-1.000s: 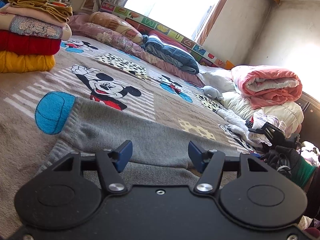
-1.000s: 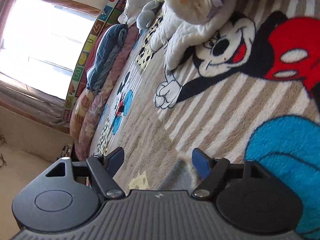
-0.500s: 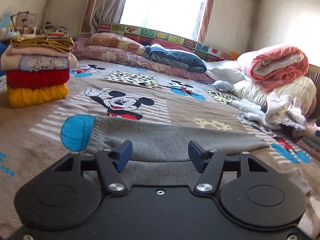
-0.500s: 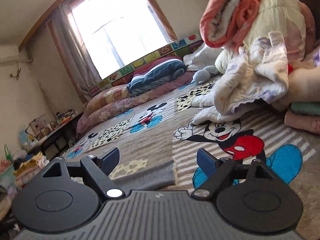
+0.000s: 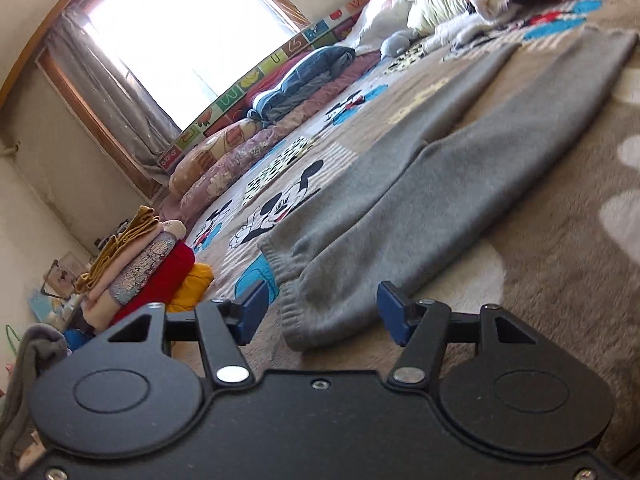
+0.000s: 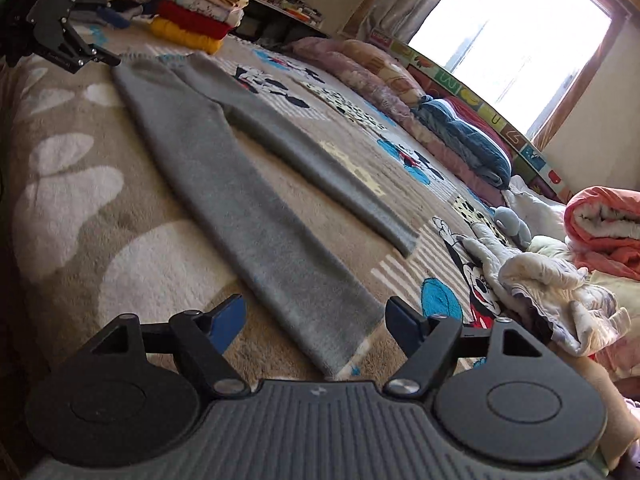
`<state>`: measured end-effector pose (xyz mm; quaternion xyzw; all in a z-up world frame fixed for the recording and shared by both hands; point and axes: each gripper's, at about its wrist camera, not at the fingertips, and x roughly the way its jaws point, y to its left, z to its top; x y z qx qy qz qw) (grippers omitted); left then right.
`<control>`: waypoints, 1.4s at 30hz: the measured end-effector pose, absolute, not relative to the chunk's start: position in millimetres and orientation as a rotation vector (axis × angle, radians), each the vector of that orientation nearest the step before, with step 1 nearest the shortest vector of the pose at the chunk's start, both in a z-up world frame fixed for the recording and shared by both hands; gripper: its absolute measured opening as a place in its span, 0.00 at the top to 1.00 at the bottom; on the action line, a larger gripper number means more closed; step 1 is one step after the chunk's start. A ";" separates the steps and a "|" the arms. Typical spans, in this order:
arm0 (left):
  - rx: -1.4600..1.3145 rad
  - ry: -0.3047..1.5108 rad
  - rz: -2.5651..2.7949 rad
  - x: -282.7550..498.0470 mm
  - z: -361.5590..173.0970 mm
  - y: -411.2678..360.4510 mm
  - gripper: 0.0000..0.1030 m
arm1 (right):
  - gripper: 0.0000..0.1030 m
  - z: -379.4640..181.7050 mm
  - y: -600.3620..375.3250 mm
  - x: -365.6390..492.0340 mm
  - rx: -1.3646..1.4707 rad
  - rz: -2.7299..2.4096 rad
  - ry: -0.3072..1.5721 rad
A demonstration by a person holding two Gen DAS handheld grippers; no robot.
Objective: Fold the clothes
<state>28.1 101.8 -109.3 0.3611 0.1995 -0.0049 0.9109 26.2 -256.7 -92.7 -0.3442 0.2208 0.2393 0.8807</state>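
Grey knit trousers [image 5: 420,200] lie flat on the Mickey Mouse blanket [image 5: 560,240], both legs stretched out. My left gripper [image 5: 322,312] is open, its jaws either side of the waistband corner, holding nothing. My right gripper [image 6: 316,320] is open at the other end, jaws either side of the near leg's cuff [image 6: 320,320]. The trousers show in the right wrist view [image 6: 224,160], with the left gripper [image 6: 100,58] at the far waistband.
A stack of folded clothes [image 5: 148,264] sits beside the waistband, also in the right wrist view [image 6: 192,20]. Unfolded white garments [image 6: 540,280] and a rolled pink quilt [image 6: 608,228] lie near the cuffs. Pillows and a blue duvet [image 6: 460,136] line the window side.
Both grippers have swung and tilted, moving to opposite ends of the trousers. The left now faces the waistband corner, the right the near cuff. Both stayed open.
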 end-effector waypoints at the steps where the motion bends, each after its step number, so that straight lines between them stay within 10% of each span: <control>1: 0.783 0.418 -0.005 28.8 -112.4 101.5 0.40 | 0.26 -96.4 -255.6 24.0 -0.742 0.495 0.470; 20: 1.038 0.429 -0.035 58.0 -142.6 118.1 0.56 | 0.48 -123.8 -240.2 15.4 -0.904 0.466 0.441; 30: 0.945 0.392 -0.005 59.0 -126.7 120.1 0.89 | 0.94 -116.5 -247.5 29.1 -0.846 0.469 0.497; 42: 0.608 0.325 0.068 95.1 -66.1 118.9 0.94 | 0.95 -43.1 -270.7 89.2 -0.636 0.422 0.452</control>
